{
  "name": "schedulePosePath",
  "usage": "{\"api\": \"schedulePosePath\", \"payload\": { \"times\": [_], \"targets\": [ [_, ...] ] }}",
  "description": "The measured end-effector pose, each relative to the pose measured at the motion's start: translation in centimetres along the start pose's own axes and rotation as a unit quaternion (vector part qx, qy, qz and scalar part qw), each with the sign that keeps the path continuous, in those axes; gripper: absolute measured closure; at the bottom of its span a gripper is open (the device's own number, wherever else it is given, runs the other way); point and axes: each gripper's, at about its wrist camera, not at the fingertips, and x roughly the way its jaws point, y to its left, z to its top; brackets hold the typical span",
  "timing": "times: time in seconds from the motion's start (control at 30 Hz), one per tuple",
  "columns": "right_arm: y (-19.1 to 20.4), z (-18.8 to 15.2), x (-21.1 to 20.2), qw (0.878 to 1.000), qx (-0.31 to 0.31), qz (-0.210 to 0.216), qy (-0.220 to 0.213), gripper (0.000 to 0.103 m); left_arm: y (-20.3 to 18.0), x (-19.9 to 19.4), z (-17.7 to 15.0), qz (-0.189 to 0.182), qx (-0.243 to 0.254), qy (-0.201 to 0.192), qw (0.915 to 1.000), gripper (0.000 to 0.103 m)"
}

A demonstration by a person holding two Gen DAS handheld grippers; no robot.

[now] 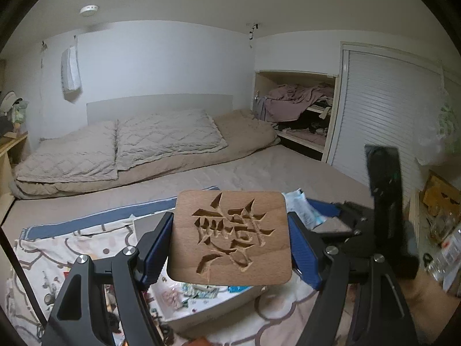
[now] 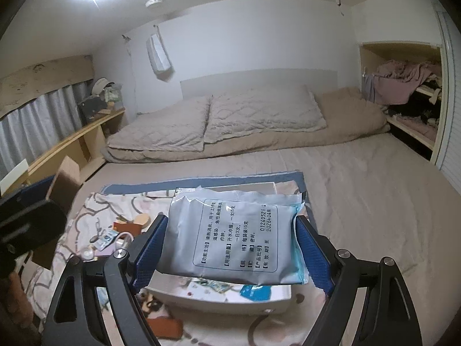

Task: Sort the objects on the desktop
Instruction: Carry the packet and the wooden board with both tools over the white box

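Wood coaster (image 1: pixel 230 236) w/ carved character is clamped in left hand-held gripper (image 1: pixel 232 249). Right hand-held gripper (image 2: pixel 230 248) grips pale sachet (image 2: pixel 234 236), both above white box (image 2: pixel 230 297) on bed

Domestic bedroom: low bed (image 2: pixel 345 173) with two quilted pillows (image 2: pixel 216 121) at its head edge, open closet (image 1: pixel 299 109) holding crumpled clothes.

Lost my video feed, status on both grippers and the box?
Left gripper shut on wooden coaster. Right gripper shut on medicine sachet. Both held over white box; nothing blocking.
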Motion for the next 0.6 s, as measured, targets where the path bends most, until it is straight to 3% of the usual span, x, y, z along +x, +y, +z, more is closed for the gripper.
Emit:
{"api": "schedulePosePath", "payload": {
  "times": [0.27, 0.6],
  "targets": [
    [-1.6, -0.4, 8.1, 0.999, -0.007, 0.003, 0.049, 0.017, 0.4, 3.6, 1.2, 0.031, -0.011, 0.016, 0.9993, 0.027],
    [-1.3, -1.1, 15.1, 0.993, 0.036, -0.006, 0.116, 0.017, 1.8, 4.9, 0.5, 0.028, -0.025, 0.014, 0.9992, 0.027]
  ]
}}
